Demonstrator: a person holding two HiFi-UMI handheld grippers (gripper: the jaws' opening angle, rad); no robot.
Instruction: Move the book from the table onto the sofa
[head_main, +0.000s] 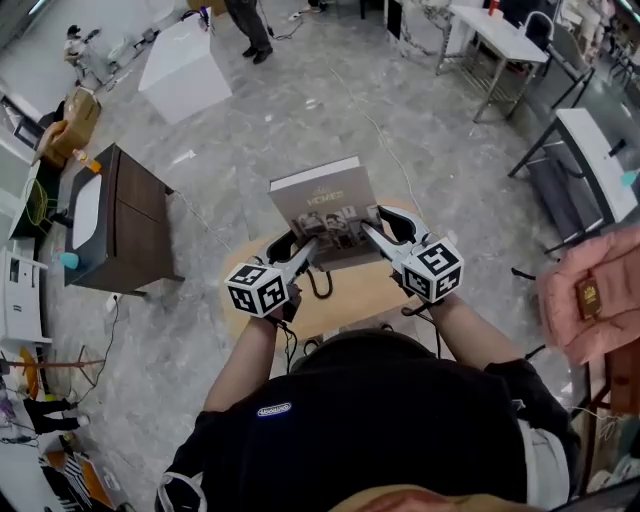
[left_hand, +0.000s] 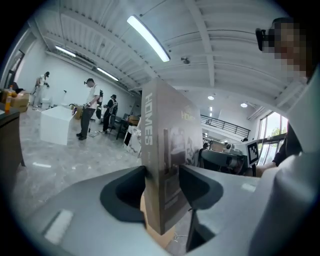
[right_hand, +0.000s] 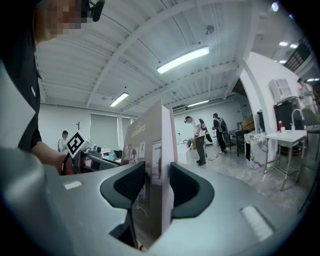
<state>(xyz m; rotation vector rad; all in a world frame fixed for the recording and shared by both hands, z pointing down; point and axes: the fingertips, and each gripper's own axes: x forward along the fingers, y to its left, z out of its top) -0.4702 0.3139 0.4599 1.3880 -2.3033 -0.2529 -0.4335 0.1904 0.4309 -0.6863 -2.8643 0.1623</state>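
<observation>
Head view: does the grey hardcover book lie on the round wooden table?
No, the left gripper and right gripper hold the book above the table.

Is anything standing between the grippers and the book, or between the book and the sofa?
Nothing stands between them: the left gripper and the right gripper both clamp the book by its near edge, over the round table. No sofa is clearly in view, so that path cannot be judged.
</observation>
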